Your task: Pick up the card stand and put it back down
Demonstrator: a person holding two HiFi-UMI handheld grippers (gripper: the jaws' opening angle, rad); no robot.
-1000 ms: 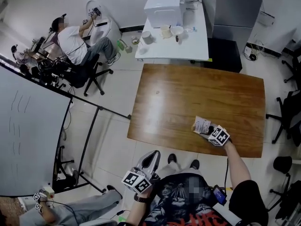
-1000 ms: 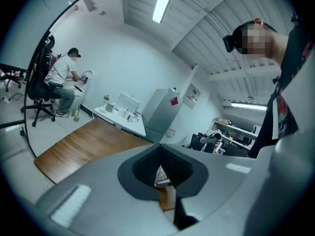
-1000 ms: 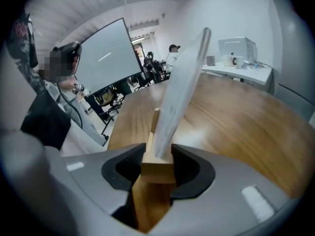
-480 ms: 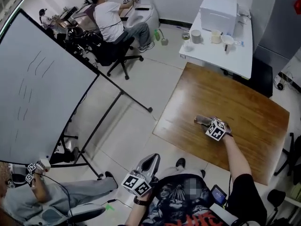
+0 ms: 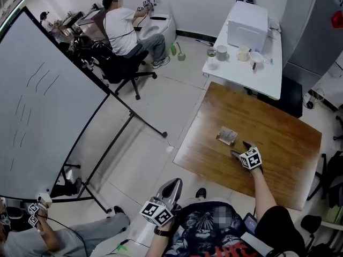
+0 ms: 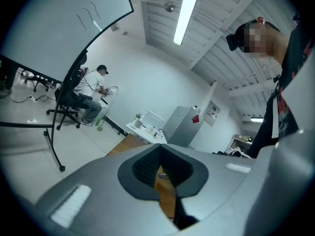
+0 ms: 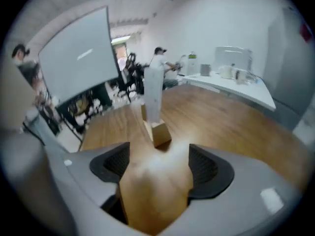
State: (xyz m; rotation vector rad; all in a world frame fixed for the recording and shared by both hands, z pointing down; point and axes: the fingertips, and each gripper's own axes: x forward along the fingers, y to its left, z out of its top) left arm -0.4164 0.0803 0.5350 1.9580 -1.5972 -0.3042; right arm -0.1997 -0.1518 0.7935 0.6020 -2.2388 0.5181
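Note:
The card stand, a small wooden block holding an upright white card, rests on the brown wooden table. In the right gripper view the card stand stands just ahead of the jaws, apart from them. My right gripper sits low over the table just behind the stand; its jaws are opening and stand wide, with only bare tabletop between them. My left gripper hangs off the table near my body, jaws together and holding nothing.
A white side table with a white box and cups stands beyond the wooden table. A large whiteboard on a stand fills the left. One person sits on a chair at the back; another person is at lower left.
The right gripper's jaws have come off the card stand and drawn back a little; the stand now sits free on the table. The head view has swung. The left gripper has stayed put.

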